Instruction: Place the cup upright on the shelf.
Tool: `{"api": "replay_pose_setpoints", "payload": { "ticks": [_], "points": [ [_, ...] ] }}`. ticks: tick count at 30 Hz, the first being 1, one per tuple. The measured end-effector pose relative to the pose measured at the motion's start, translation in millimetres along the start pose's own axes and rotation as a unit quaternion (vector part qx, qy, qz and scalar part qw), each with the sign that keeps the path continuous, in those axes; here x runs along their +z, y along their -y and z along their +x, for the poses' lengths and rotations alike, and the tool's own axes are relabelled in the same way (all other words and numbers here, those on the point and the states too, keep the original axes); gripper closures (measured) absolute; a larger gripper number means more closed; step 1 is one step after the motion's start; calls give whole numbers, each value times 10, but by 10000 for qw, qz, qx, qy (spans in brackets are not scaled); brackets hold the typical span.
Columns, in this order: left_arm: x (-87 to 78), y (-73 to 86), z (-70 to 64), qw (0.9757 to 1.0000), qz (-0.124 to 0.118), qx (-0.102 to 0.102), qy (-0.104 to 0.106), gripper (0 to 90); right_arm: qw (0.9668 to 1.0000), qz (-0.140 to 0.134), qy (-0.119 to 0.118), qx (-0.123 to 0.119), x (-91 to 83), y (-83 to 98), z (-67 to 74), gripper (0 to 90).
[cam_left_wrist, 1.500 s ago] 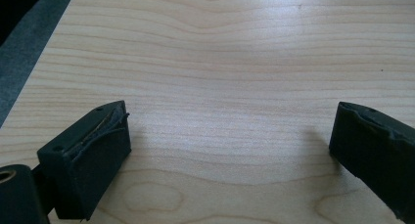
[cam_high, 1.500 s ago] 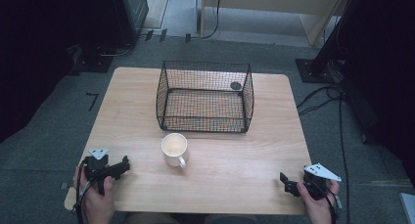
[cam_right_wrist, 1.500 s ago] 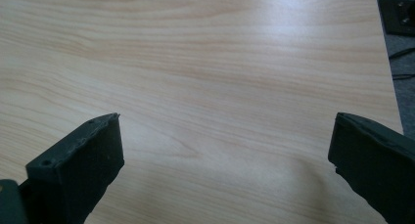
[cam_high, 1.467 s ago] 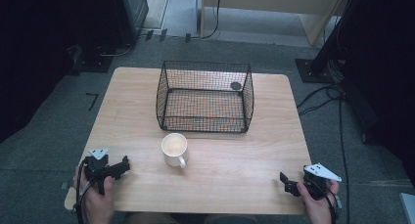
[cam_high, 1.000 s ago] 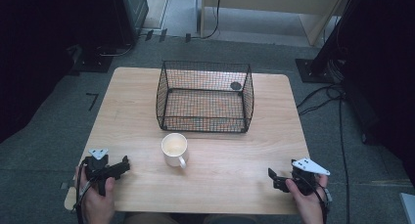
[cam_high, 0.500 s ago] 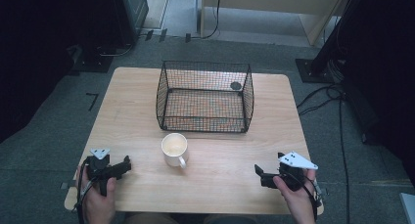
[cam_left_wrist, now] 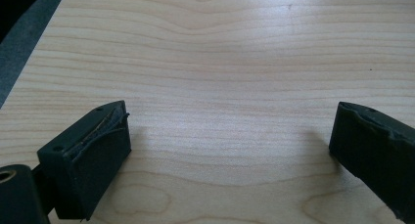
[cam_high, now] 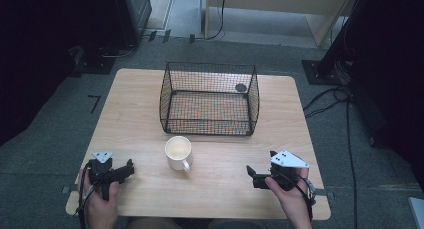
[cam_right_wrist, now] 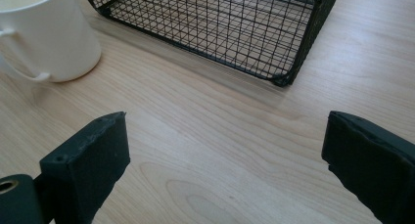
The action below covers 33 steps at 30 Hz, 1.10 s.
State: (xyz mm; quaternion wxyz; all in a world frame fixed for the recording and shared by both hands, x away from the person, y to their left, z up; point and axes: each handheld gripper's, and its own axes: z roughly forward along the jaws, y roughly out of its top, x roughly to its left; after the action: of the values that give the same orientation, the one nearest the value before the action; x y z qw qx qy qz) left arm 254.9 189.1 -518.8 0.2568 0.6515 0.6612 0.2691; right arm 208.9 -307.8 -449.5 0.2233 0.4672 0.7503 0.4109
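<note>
A white cup (cam_high: pixel 178 151) stands upright on the wooden table (cam_high: pixel 135 114), near the middle of the front half. Its open top faces up, so its long line runs straight up and down. Its handle (cam_high: pixel 186 165) sticks out toward the person's side of the table and a little to the right. The inside of the cup looks pale; I cannot tell if anything is in it.

Just behind the cup sits a black wire basket (cam_high: pixel 209 99). Its long side runs left to right across the table. A small dark round thing (cam_high: pixel 241 88) lies at its back right corner; I cannot tell what it is.

The right gripper (cam_high: pixel 253 176) is at the front right of the table, held in a hand (cam_high: pixel 287 194). It points left, toward the cup, but it is well apart from it. In the right gripper view its two black jaws stand wide apart with only bare wood between them. It holds nothing. The cup (cam_right_wrist: pixel 41 33) is up at the top left there, and the basket (cam_right_wrist: pixel 220 28) is across the top.

The left gripper (cam_high: pixel 129 169) is at the front left, held in the other hand (cam_high: pixel 100 201). It points right, toward the cup, and is near it but not touching. In the left gripper view its jaws are also wide apart over bare table (cam_left_wrist: pixel 220 62), and it holds nothing.
</note>
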Motion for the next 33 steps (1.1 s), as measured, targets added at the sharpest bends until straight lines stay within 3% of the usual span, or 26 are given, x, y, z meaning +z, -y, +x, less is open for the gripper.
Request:
{"api": "replay_pose_setpoints", "payload": {
  "ticks": [22,26,33],
  "points": [
    [0,0,-2,10000,-2,4,15,19,9977,-66,-618,-275,265,-183,498,51],
    [1,0,-3,10000,-7,12,24,19,9963,-93,-802,-291,321,-218,592,130],
    [1,0,-4,10000,-7,18,30,19,9931,-140,-1122,-321,398,-260,733,129]
  ]
}}
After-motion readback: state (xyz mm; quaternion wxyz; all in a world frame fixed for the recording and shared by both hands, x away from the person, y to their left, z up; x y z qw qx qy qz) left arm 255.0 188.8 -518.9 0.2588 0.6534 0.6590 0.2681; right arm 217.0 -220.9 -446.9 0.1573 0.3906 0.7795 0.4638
